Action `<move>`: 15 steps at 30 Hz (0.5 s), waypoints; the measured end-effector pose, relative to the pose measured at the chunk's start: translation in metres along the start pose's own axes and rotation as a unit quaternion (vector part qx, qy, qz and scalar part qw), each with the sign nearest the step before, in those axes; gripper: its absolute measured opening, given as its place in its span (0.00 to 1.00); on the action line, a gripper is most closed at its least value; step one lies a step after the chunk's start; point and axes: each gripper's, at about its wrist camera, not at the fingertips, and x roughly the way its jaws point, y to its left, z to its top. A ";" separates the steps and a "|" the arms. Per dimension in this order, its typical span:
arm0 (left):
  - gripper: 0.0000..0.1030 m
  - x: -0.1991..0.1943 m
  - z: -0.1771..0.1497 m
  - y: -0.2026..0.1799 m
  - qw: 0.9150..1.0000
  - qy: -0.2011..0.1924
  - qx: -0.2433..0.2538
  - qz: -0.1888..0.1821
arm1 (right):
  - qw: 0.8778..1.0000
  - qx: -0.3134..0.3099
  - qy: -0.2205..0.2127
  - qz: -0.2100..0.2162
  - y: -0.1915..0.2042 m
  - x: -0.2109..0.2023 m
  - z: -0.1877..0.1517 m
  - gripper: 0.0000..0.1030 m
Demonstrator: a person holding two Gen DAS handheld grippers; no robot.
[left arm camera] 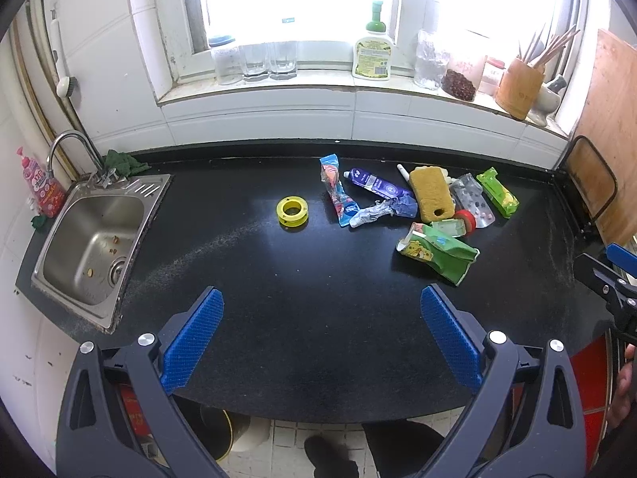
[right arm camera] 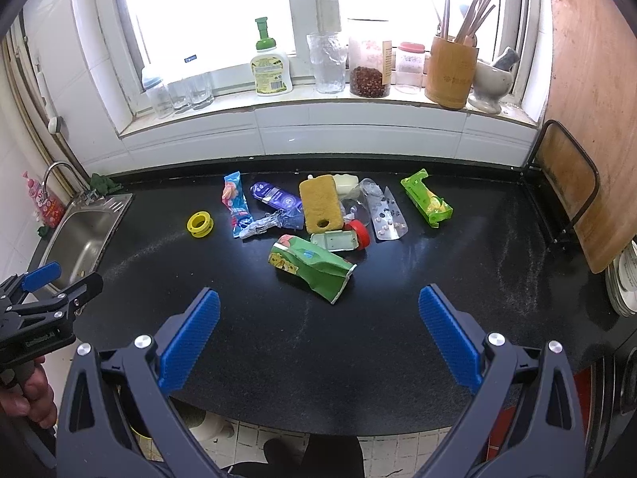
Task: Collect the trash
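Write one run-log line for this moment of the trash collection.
phase: approach | left hand-held gripper: open, empty | right hand-held gripper: open, empty | trash: green carton nearest, untouched on black counter

Trash lies scattered on the black bench: a crushed green carton (right arm camera: 312, 267) nearest, on its side; behind it a small flattened bottle with a red cap (right arm camera: 342, 239); a yellow sponge (right arm camera: 320, 209); a silver blister pack (right arm camera: 388, 215); a green wrapper (right arm camera: 428, 197) to the right; a purple tube (right arm camera: 274, 199), a blue candy wrapper (right arm camera: 237, 207) and a yellow tape spool (right arm camera: 200, 224), set apart to the left.
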 end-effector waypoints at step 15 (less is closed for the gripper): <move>0.94 0.000 -0.002 -0.012 1.000 0.001 0.004 -0.002 | 1.000 0.005 -0.004 0.004 -0.007 -0.004 0.000 0.95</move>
